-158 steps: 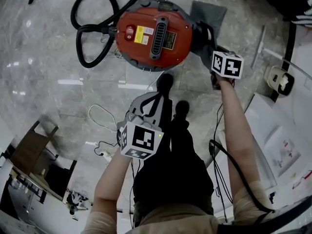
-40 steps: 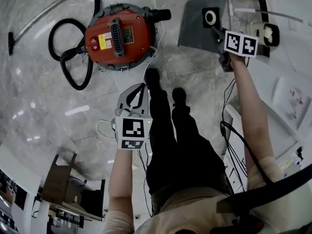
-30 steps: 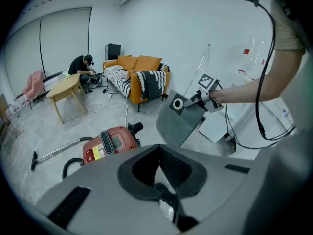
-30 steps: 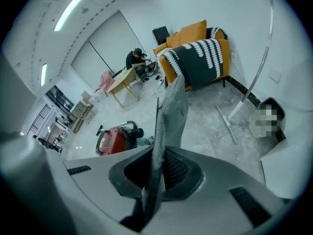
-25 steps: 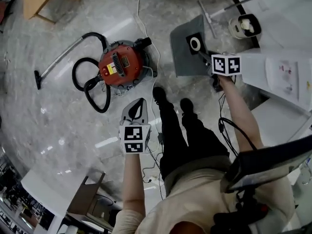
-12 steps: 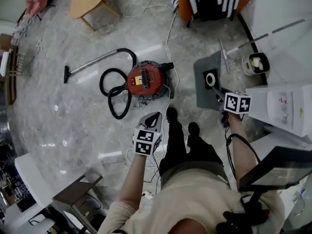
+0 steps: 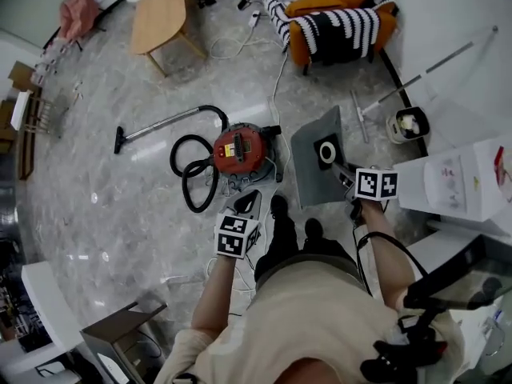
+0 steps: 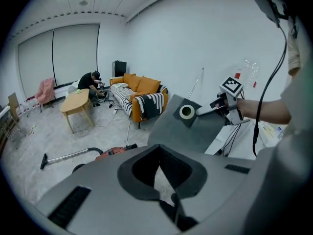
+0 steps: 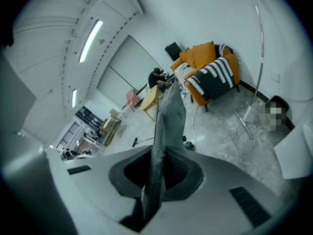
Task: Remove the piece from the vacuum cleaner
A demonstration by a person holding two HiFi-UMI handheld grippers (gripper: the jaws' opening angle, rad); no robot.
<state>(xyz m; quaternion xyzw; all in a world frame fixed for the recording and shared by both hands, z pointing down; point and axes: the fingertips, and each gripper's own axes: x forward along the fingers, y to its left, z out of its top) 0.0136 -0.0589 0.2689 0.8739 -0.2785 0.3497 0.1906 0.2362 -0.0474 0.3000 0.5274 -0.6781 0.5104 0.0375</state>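
Observation:
The red vacuum cleaner (image 7: 239,150) stands on the grey marble floor with its black hose (image 7: 190,174) looped at its left. The removed piece, a flat grey dust bag (image 7: 314,174) with a white ring (image 7: 326,152), hangs in the air to the right of the vacuum. My right gripper (image 7: 343,173) is shut on the bag's edge, which runs up between its jaws as a thin strip (image 9: 166,116). The left gripper view shows the bag (image 8: 195,131) off to the right. My left gripper (image 7: 249,201) is shut and holds nothing, above the floor near the person's feet.
An orange sofa with a striped blanket (image 7: 332,14) and a wooden table (image 7: 160,14) stand at the far side. The vacuum's wand (image 7: 156,124) lies to its left. A white table (image 7: 452,184) and a white bucket (image 7: 407,124) are at the right. A seated person (image 8: 93,82) is far off.
Both grippers have risen well above the floor, and the bag has gone up with the right one. The vacuum now looks smaller and farther below.

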